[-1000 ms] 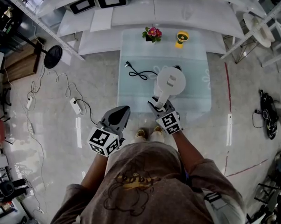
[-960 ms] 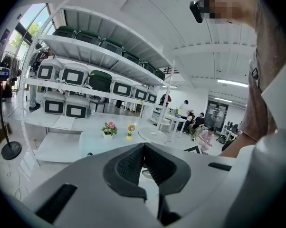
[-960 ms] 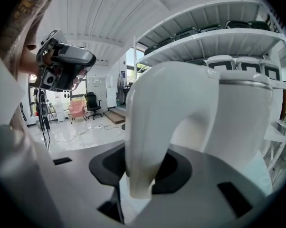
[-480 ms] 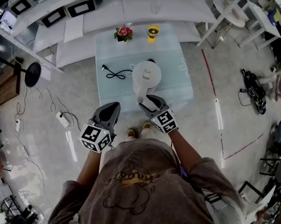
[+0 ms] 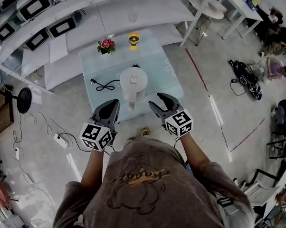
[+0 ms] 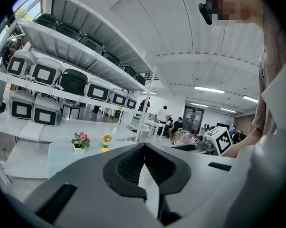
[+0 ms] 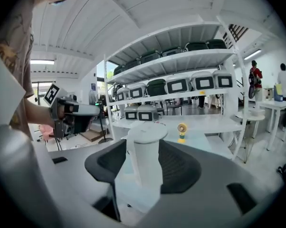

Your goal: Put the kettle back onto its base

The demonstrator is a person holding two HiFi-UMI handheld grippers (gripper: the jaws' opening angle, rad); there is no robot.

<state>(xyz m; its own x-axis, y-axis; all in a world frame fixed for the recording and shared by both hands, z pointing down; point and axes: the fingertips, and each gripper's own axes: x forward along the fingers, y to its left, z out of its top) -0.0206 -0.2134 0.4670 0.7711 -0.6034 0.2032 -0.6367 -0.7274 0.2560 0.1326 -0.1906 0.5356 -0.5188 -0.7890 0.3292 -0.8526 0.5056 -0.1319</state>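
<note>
Worktop (image 5: 155,63): pale glass, seen from above; a person (image 5: 143,184) stands at its near edge.
Kettle (image 5: 132,80): white and upright near the middle of the worktop, with its handle toward the person. Its base cannot be made out beneath it.
Left hand-held gripper (image 5: 114,103): jaws together and empty. It is over the worktop's near edge, left of the kettle's handle and apart from it.
Right hand-held gripper (image 5: 156,99): jaws wide apart, having just been opening, with nothing between them. It is right of the handle, clear of the kettle.
Power cord (image 5: 104,85): black, lying in loose loops left of the kettle.
Far edge: potted flowers (image 5: 106,45) and a small yellow fan (image 5: 133,40), side by side.
</note>
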